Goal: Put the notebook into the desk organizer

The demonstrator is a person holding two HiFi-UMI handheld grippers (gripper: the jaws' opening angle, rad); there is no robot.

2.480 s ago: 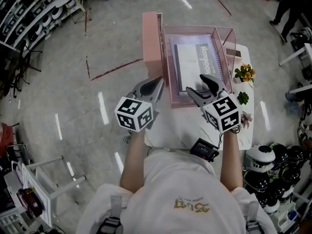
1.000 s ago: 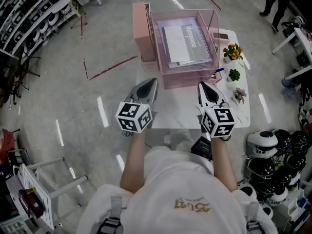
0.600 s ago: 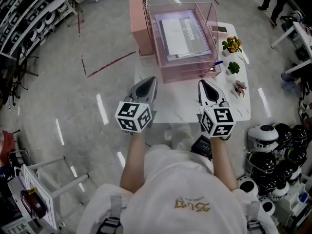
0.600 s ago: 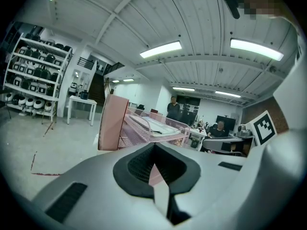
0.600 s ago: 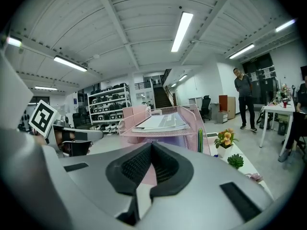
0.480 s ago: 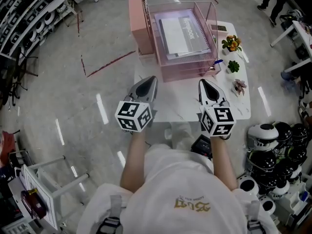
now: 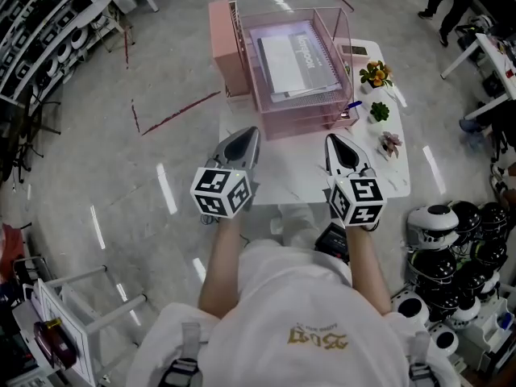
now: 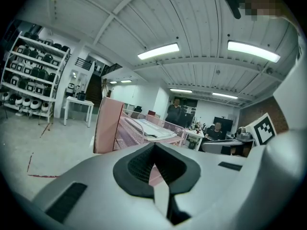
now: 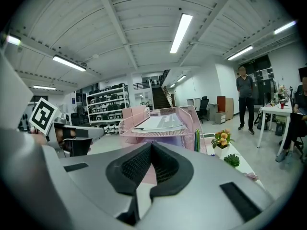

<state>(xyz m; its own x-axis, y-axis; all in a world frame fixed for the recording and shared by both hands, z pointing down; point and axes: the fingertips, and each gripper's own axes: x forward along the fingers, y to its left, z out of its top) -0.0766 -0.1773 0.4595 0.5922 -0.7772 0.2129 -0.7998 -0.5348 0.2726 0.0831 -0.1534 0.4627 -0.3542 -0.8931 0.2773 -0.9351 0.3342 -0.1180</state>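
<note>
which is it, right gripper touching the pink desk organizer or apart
Apart. The head view shows bare white table between the shut right gripper and the front of the pink desk organizer.

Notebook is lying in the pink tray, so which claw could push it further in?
Right, probably, but only just. The right claw points at the front of the desk organizer, where the notebook lies on top. The left claw faces its left edge. Both are shut and empty.
</note>
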